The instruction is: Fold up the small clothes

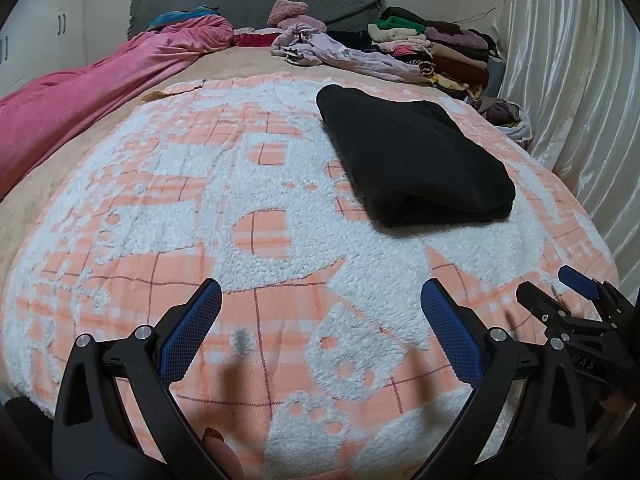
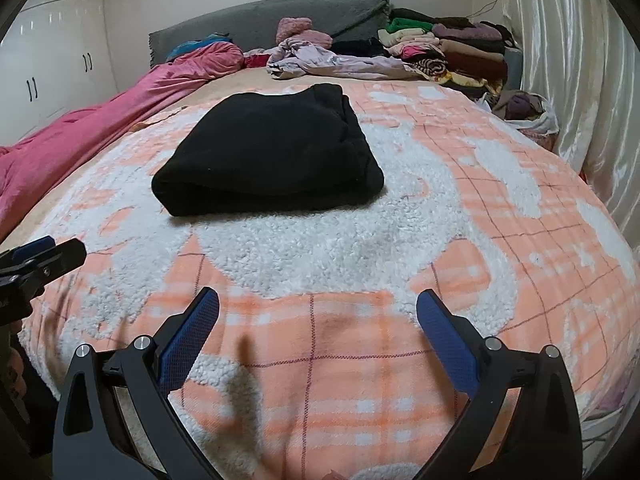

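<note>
I see the folded black garment lying on the orange-and-white blanket on the bed, well ahead of both tools. Left gripper: jaws wide apart, empty. Right gripper: jaws wide apart, empty, above the blanket.

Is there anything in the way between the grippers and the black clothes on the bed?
No, nothing visible. Only bare orange and white blanket lies between the open right gripper and the folded black garment. The same goes for the open left gripper. The clothes pile sits far behind, by the headboard.
</note>
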`<state>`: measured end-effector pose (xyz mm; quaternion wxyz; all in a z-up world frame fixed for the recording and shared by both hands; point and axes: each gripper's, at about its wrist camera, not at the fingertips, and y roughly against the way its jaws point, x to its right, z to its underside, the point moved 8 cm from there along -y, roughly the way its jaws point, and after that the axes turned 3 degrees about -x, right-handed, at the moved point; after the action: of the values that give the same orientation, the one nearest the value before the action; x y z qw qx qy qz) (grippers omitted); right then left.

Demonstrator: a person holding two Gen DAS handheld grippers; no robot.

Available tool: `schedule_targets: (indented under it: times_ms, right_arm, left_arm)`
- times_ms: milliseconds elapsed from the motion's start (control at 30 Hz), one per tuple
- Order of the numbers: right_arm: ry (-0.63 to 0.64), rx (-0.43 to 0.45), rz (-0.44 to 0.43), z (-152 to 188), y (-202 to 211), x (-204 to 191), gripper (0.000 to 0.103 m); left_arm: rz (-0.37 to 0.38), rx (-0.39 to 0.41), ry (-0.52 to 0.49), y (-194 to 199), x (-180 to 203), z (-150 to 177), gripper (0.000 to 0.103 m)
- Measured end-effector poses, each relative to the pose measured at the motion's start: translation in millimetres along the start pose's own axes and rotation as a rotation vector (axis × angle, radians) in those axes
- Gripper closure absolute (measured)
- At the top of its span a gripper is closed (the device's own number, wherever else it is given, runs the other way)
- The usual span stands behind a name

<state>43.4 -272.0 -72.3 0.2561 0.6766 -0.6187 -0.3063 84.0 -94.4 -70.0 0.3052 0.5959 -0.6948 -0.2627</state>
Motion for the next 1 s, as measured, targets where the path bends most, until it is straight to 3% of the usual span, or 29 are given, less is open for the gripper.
schedule_targets:
  times_ms: [1000]
  right_arm:
    - [0.01, 0.017, 0.007, -2.3, 9.5, 2.0, 0.004]
  left_arm:
    - [-0.006, -0.011, 0.002, 1.3, -1.5, 2.4, 0.01]
